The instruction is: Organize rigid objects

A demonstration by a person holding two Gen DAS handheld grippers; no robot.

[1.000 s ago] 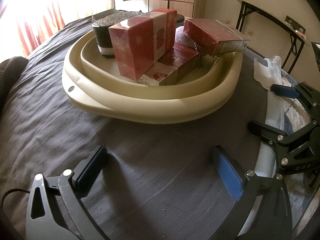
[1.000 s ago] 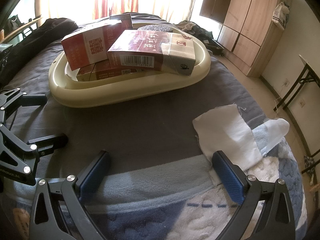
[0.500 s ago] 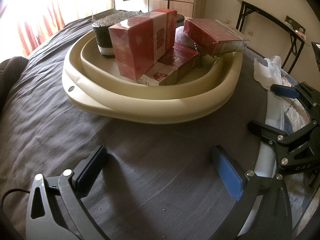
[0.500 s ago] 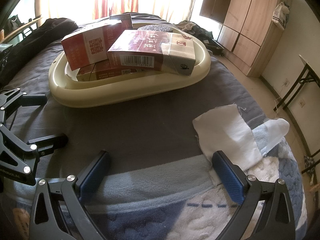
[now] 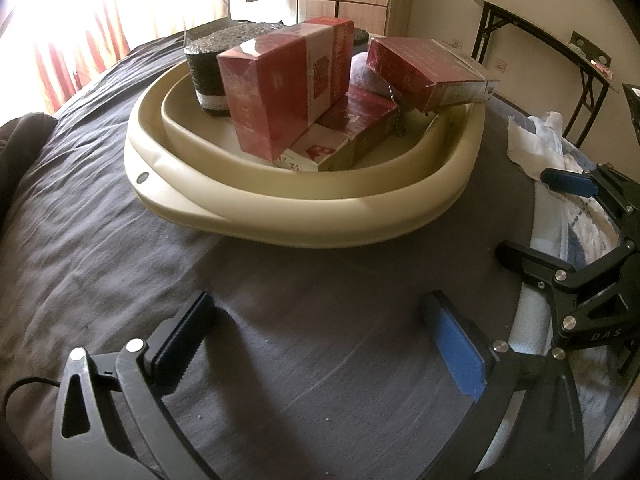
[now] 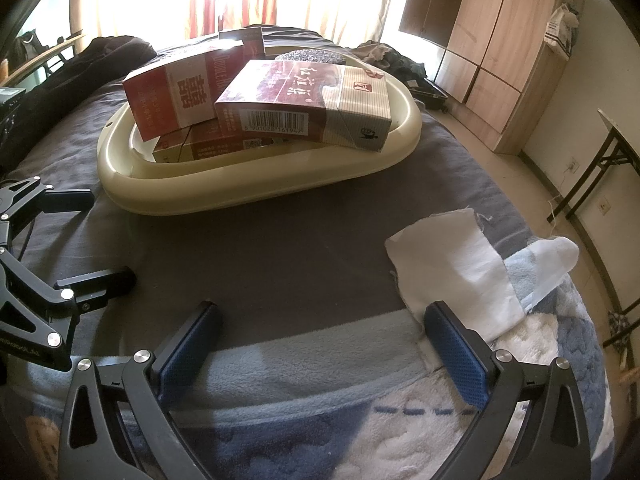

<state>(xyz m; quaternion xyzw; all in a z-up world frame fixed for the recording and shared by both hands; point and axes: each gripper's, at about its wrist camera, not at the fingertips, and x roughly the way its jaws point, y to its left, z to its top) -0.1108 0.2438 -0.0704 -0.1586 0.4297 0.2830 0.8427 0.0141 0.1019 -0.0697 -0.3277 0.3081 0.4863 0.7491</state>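
Note:
A cream basin (image 5: 304,220) sits on the dark bedspread; it also shows in the right wrist view (image 6: 256,194). In it lie three red boxes: one leaning upright (image 5: 280,88), one flat beneath (image 5: 348,132), one resting on the rim (image 5: 424,72). A dark round block (image 5: 208,68) with a white band stands at the back. My left gripper (image 5: 316,336) is open and empty, low over the bedspread in front of the basin. My right gripper (image 6: 320,344) is open and empty over the blanket's edge, nearer than the basin.
A white cloth (image 6: 456,264) lies on the blue-white blanket (image 6: 360,432) beside my right gripper. A wooden wardrobe (image 6: 492,40) and a folding table (image 6: 616,152) stand to the right. Dark clothes (image 6: 80,76) lie at the bed's left.

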